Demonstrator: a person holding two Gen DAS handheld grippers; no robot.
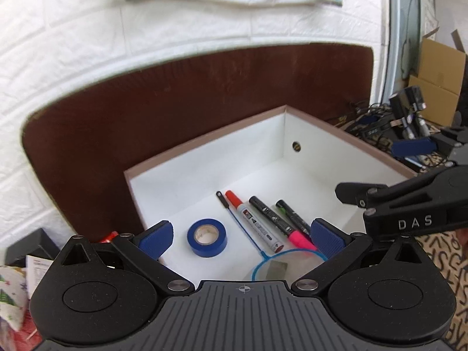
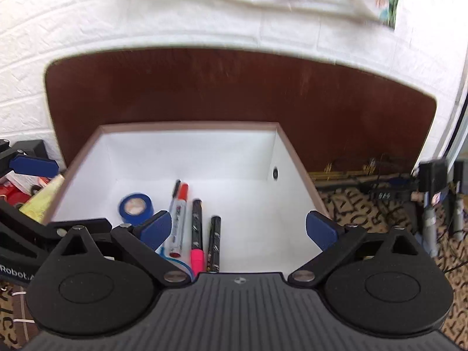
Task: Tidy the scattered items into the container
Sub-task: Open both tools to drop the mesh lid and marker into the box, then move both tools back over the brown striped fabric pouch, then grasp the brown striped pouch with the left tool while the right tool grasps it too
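A white box with a brown rim (image 1: 204,142) (image 2: 187,126) stands before a brown board. Inside lie a blue tape roll (image 1: 207,237) (image 2: 135,206), a red-capped marker (image 1: 253,219) (image 2: 179,213), a pink-tipped black marker (image 1: 278,219) (image 2: 196,231), another black marker (image 1: 292,215) (image 2: 215,242) and a small blue net with a thin handle (image 1: 273,266) (image 2: 178,263). My left gripper (image 1: 241,239) is open and empty above the box's near left part. My right gripper (image 2: 238,229) is open and empty above the near edge; it also shows in the left wrist view (image 1: 409,201).
Packets and a dark box (image 1: 26,251) lie left of the white box. A patterned cloth (image 2: 365,204) with cables and dark devices (image 1: 408,108) lies to the right. A cardboard carton (image 1: 438,70) stands far right. The white brick wall (image 2: 87,23) is behind.
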